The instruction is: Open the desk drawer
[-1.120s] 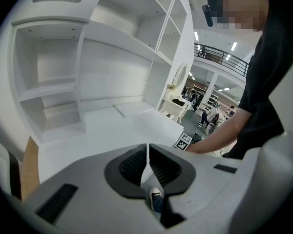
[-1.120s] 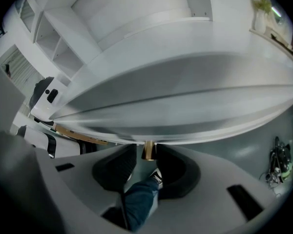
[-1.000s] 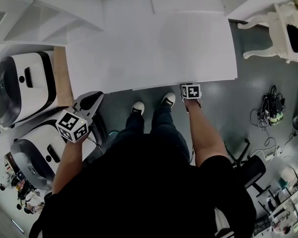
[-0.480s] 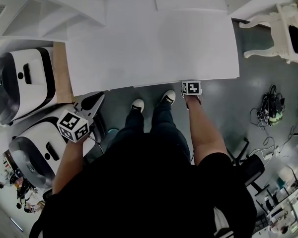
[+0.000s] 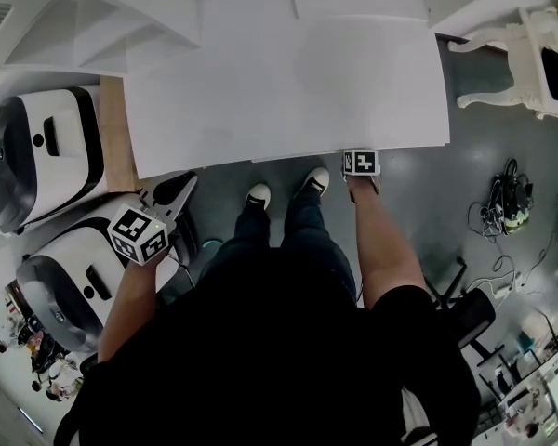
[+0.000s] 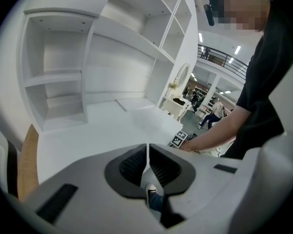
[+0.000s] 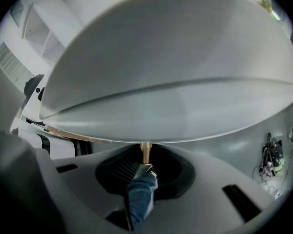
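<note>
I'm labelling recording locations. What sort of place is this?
Probably a large indoor hall arranged like a furniture showroom or test space: a white desk with open shelving, an ornate white chair, and a railed mezzanine beyond.

The bench (image 5: pixel 288 82) is smooth, matt white, seemingly painted. The drawer knob (image 7: pixel 145 153) has a brassy metal sheen. A wood panel (image 5: pixel 117 142) looks pale and matt. The floor (image 5: pixel 484 184) is grey and glossy (it catches the light). The left tongs (image 6: pixel 147 149) are matt grey plastic with ribbed black pads (image 6: pixel 133 165).
</note>
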The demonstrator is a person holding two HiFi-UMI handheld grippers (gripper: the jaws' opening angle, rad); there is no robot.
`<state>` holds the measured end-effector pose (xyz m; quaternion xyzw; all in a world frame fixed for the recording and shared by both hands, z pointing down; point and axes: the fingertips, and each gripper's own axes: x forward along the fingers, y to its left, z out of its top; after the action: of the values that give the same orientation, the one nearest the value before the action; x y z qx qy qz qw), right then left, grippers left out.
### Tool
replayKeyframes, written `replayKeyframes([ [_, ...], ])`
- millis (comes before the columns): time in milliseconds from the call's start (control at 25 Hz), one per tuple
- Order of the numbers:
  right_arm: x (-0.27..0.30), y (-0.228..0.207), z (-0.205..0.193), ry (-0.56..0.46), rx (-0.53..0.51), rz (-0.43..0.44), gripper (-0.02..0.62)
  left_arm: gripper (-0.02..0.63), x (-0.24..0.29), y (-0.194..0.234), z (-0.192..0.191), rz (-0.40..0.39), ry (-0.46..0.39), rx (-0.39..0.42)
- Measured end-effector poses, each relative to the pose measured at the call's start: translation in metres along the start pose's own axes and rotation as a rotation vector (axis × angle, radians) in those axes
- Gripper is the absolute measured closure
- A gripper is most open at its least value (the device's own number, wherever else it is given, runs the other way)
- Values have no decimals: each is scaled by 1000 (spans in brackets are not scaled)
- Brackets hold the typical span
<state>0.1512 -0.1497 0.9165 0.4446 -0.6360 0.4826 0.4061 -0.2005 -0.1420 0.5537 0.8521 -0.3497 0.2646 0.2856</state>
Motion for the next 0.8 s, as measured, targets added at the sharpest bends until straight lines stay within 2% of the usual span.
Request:
replayKeyframes([
  [320, -2, 2, -19, 46, -9, -5, 528, 583, 6, 1, 1, -26, 12, 17],
  [800, -9, 5, -57, 40, -1, -13, 528, 584, 21, -10, 14, -102, 21, 63],
])
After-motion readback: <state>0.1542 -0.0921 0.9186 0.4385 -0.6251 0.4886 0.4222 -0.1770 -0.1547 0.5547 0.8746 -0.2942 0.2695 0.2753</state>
